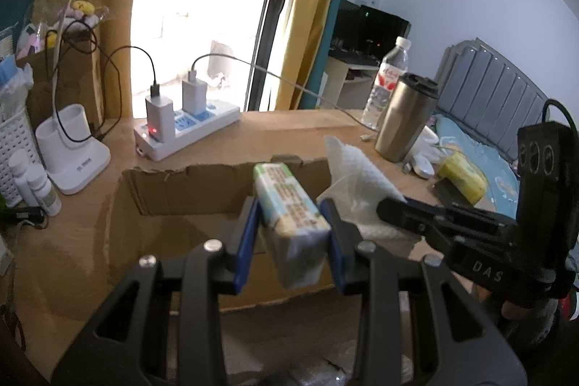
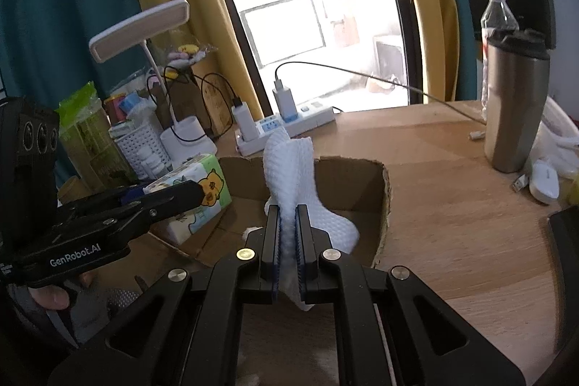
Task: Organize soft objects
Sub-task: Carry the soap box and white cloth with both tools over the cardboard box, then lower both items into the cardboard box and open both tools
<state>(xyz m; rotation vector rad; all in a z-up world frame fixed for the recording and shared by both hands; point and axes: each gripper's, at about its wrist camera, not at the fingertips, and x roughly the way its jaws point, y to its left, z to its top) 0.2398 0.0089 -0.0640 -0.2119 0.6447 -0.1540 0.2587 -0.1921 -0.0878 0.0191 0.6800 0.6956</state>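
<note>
Holding one soft thing in each hand, the person seems about midway. The left tongs (image 1: pixel 293 234) are closed on a tissue pack (image 1: pixel 289 205) at the centre of the left view, poised over the open cardboard box (image 1: pixel 188 183). The right tongs (image 2: pixel 288 241) are pinched tight on a white cloth (image 2: pixel 289 165), which hangs over the same box at the centre of the right view. Neither is dropped in yet. What the box already holds I cannot tell. A yellow pack (image 1: pixel 461 178) lies on the bed at the right edge of the left view.
</note>
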